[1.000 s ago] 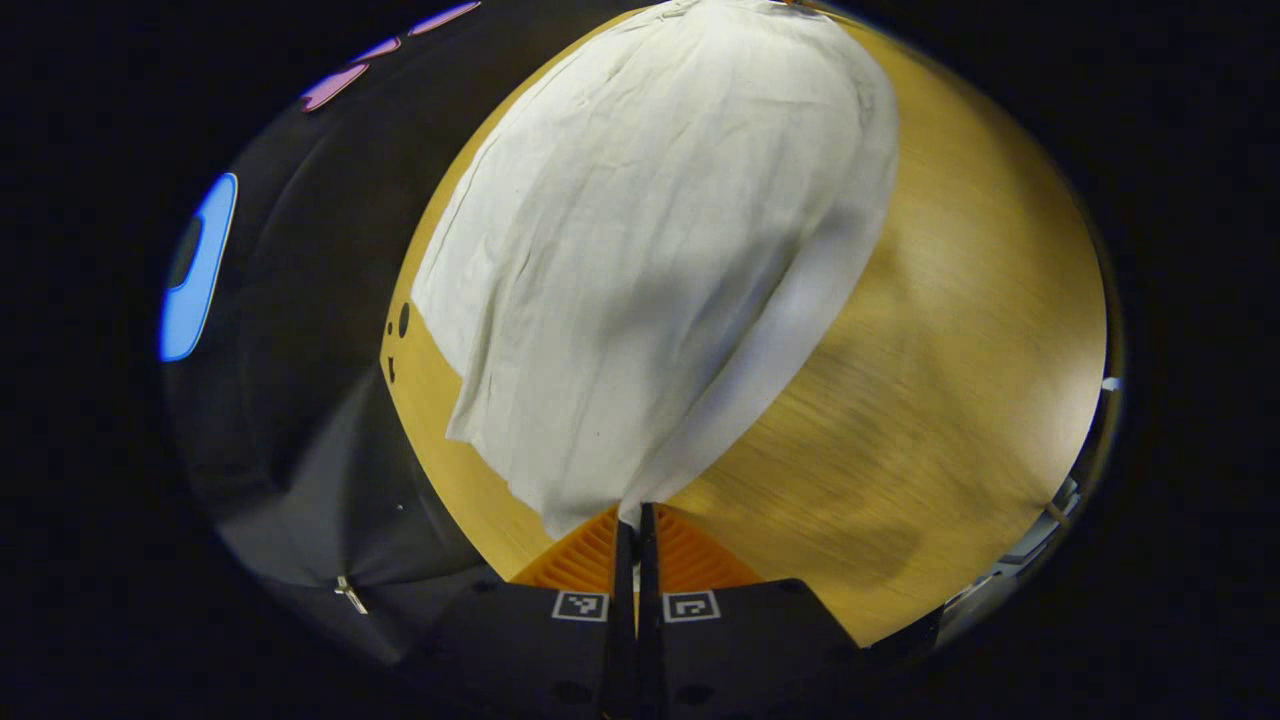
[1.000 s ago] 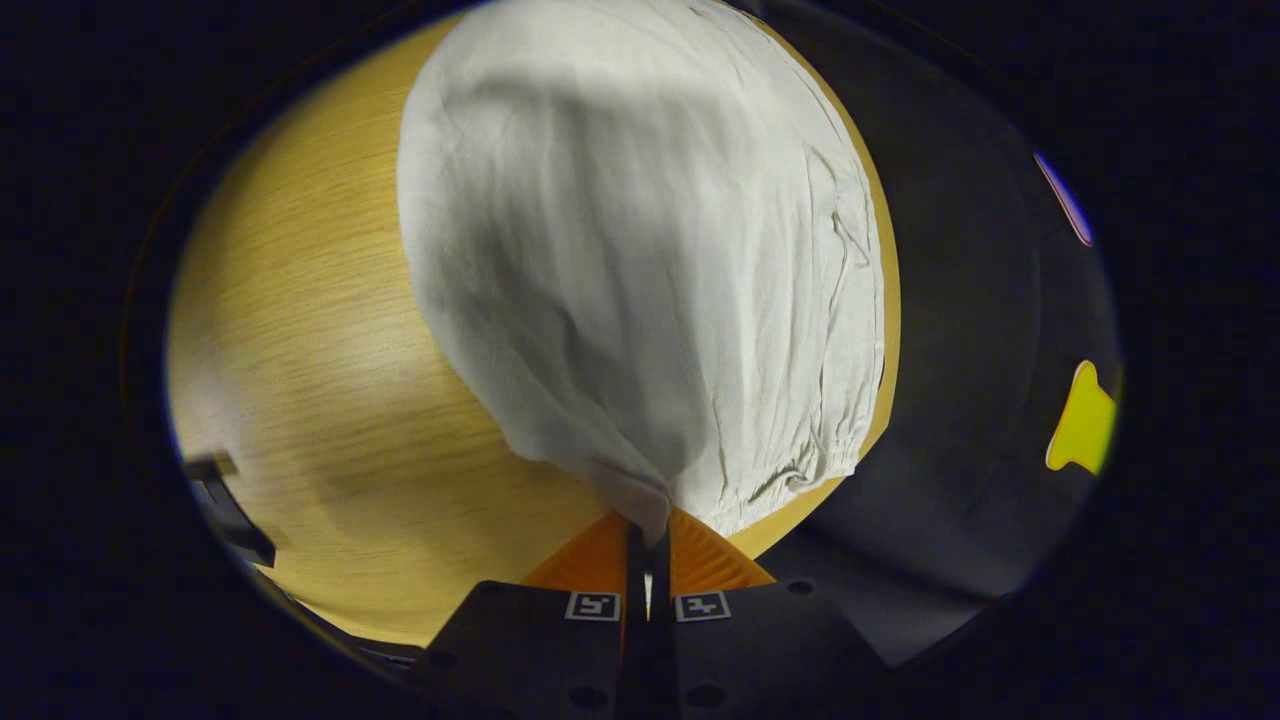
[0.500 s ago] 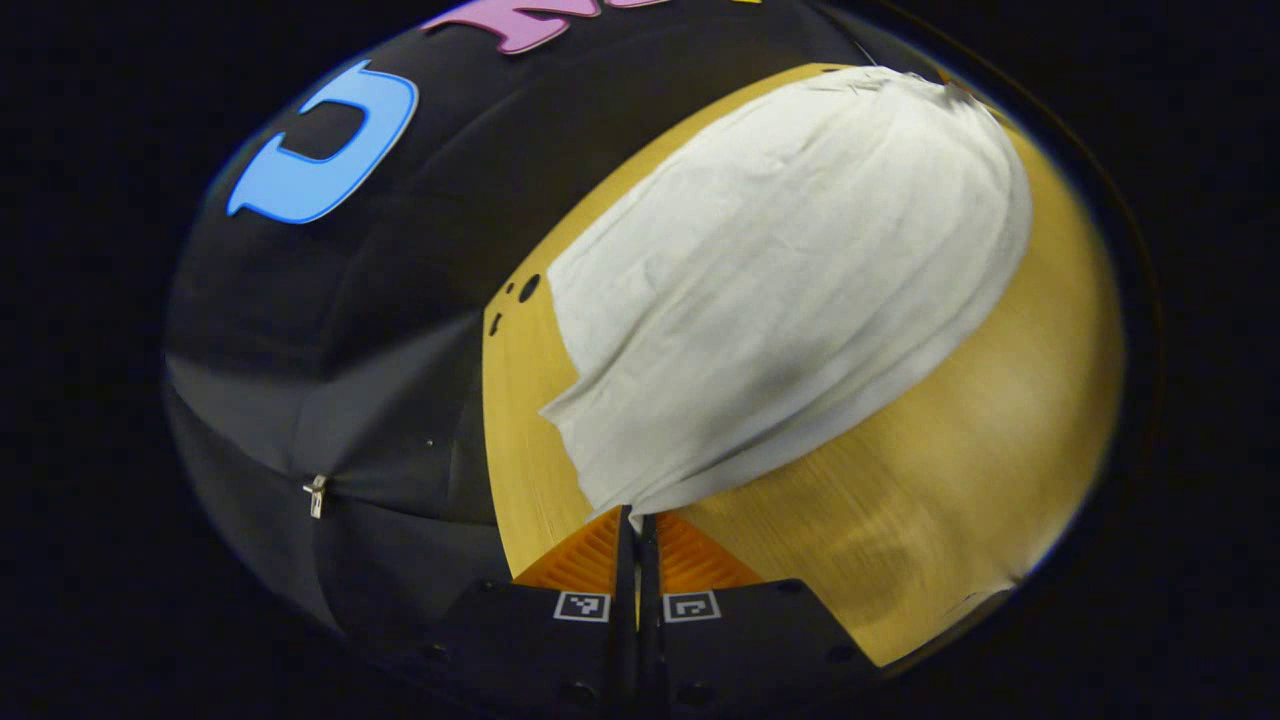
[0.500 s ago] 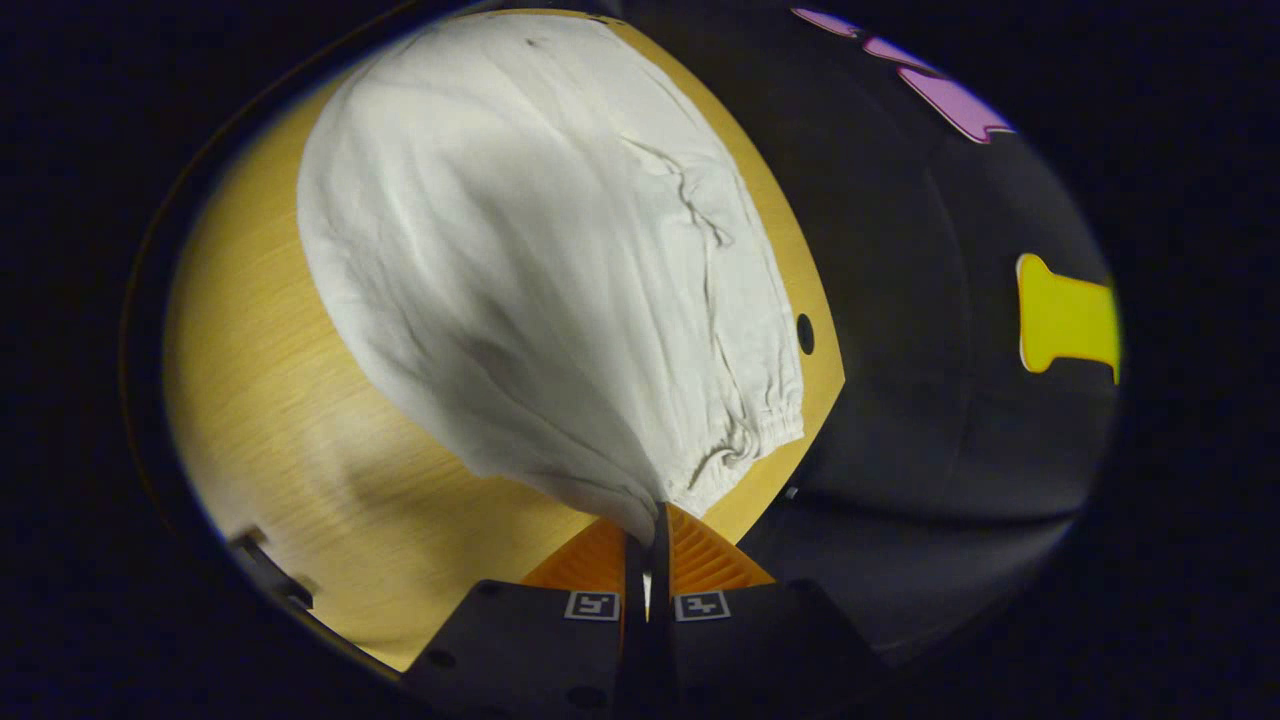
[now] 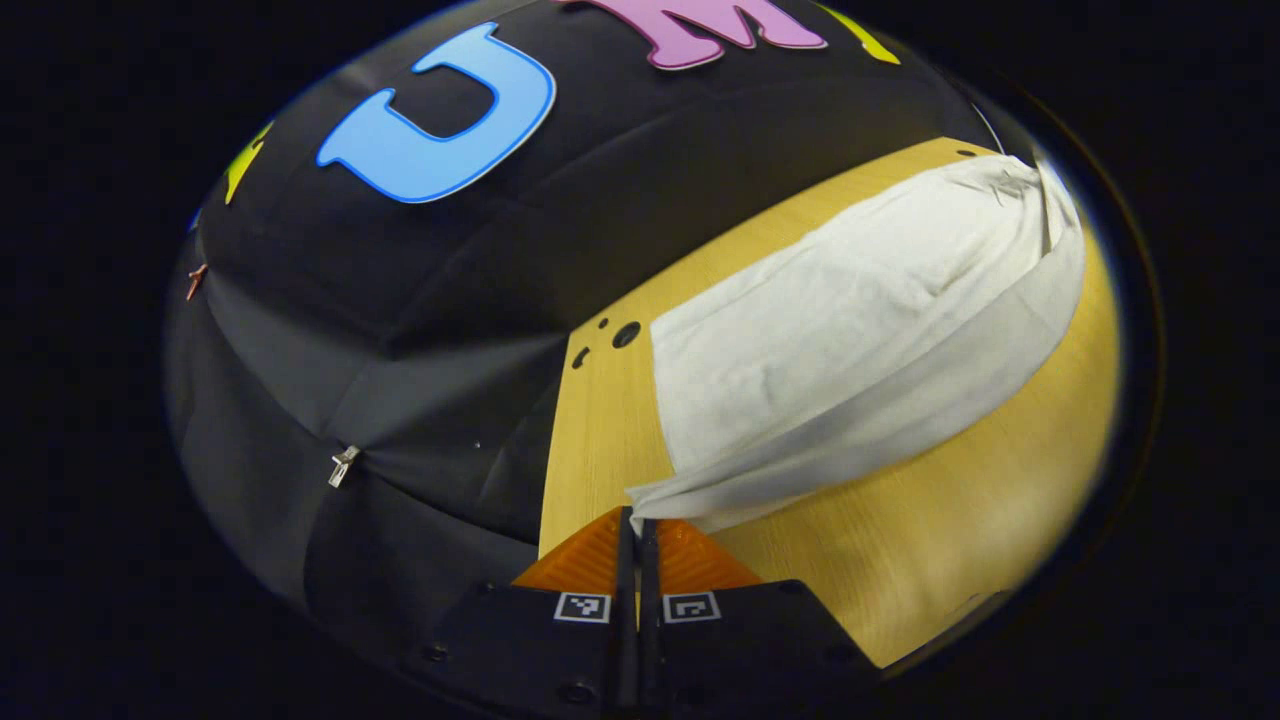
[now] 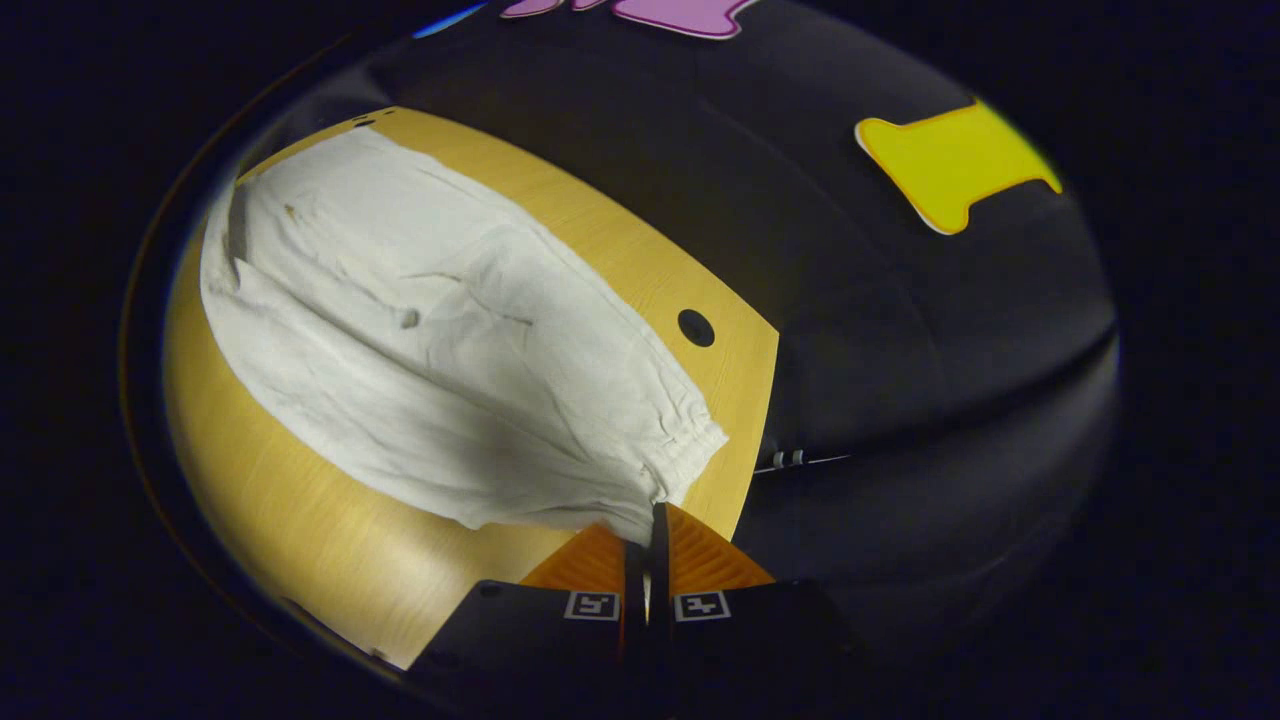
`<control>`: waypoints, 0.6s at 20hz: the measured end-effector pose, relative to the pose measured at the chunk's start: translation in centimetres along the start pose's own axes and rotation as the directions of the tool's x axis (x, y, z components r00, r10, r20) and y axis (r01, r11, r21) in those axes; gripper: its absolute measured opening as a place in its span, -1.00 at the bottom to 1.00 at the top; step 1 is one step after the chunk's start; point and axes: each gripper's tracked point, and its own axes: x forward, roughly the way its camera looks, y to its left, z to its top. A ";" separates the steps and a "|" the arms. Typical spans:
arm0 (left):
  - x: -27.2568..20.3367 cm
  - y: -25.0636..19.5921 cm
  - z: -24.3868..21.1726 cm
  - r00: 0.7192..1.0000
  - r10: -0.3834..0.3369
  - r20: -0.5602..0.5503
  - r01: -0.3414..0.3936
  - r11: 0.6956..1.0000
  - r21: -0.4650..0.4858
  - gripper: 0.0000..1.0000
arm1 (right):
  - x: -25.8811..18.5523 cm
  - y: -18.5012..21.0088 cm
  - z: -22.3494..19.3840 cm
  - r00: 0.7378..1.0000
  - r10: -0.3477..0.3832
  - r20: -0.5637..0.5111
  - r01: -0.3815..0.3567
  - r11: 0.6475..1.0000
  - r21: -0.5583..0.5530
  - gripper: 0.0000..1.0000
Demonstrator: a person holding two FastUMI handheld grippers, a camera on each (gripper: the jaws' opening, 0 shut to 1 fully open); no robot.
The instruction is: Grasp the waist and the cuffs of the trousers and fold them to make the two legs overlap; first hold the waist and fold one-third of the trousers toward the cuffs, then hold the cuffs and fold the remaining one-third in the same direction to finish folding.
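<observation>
The wooden surface [image 5: 930, 560] carries the white trousers [image 5: 850, 330], which lie stretched along its far side near the booth's cloth wall [image 5: 400, 330]. In the right gripper view the same trousers [image 6: 440, 360] run from the gathered, elastic-looking waist end just ahead of the tongs away toward the far end.

The step in hand looks like the first one, laying one leg over the other: a lifted layer of cloth is carried across and lowered onto the layer beneath, its near edge not yet flat on the surface. The left tongs [image 5: 637, 522] are pressed together on a corner of the cloth at what is probably the cuff end. The right tongs [image 6: 650, 525] pinch the cloth at the waist corner.

The next move probably calls for lowering both corners together so that the edges of the two legs line up, then letting go without dragging the cloth.

Little stands in the way. Small holes [image 5: 625, 334] mark the surface near the cloth on the left; one round hole [image 6: 696, 327] sits just beside the trousers on the right. The trousers lie close to the far edge of the surface, so a push outward could slide them off.
</observation>
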 end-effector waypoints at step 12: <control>9.5 2.7 9.6 1.000 0.011 0.022 -0.002 0.926 -0.378 -0.90 | 6.7 -3.5 10.1 0.997 -0.008 0.072 -0.021 0.923 0.385 -0.90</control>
